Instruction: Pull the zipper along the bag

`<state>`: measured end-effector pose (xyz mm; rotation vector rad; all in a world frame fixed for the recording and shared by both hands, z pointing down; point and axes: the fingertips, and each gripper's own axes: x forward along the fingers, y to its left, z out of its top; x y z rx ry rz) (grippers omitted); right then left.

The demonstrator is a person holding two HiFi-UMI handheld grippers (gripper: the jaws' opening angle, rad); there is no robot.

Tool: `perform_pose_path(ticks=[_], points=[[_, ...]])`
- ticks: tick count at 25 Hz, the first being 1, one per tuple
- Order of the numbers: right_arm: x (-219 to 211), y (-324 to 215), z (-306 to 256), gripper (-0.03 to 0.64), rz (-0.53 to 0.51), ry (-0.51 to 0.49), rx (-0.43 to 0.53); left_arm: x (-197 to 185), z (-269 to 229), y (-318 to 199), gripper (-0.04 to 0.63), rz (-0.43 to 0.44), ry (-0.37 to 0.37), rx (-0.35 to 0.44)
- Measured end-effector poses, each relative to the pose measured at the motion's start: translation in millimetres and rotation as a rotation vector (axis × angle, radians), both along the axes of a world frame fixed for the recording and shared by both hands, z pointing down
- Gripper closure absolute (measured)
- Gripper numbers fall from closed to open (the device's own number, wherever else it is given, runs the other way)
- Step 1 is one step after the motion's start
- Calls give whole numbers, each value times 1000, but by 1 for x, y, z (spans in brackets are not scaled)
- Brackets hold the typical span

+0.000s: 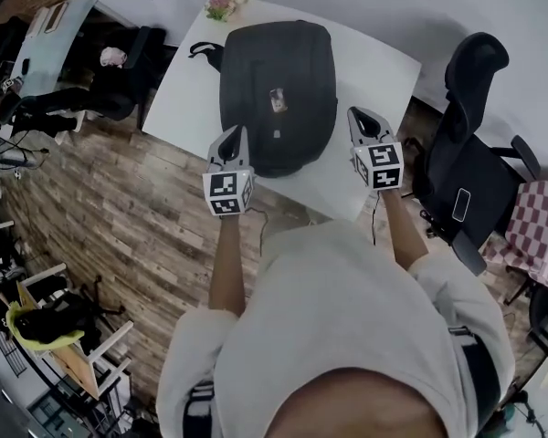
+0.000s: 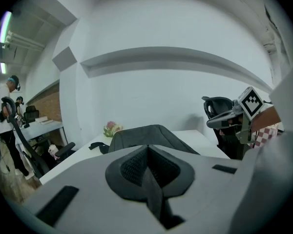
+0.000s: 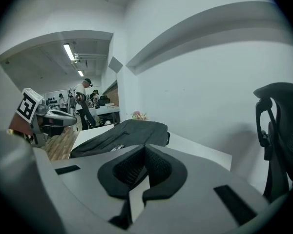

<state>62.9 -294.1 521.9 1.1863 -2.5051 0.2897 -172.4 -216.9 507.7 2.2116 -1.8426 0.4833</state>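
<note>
A black backpack (image 1: 279, 94) lies flat on the white table (image 1: 187, 89), with a small metal tag on its top face. Its zipper pull I cannot make out. My left gripper (image 1: 240, 132) hovers at the bag's near left edge, jaws shut and empty. At the bag's near right my right gripper (image 1: 356, 115) is held off the bag, shut with nothing between its pads. In the left gripper view the backpack (image 2: 146, 134) lies beyond the closed jaws, and the right gripper (image 2: 232, 116) shows at the right. The backpack (image 3: 122, 135) also lies ahead in the right gripper view.
A small flower bunch (image 1: 224, 3) stands at the table's far corner. A black office chair (image 1: 470, 153) sits right of the table, with a checked cloth (image 1: 534, 226) beyond it. A bag strap (image 1: 204, 53) trails off the backpack's left. People stand at desks far left (image 2: 10, 116).
</note>
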Motion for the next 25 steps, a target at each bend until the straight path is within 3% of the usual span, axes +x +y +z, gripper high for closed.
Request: perform_pose_path(ticks=[10, 25], points=[[-7, 12, 36, 604, 19, 34, -84, 10, 35, 3, 569, 134, -40, -71], [-9, 46, 72, 603, 62, 120, -145, 46, 87, 44, 566, 565, -219, -139]])
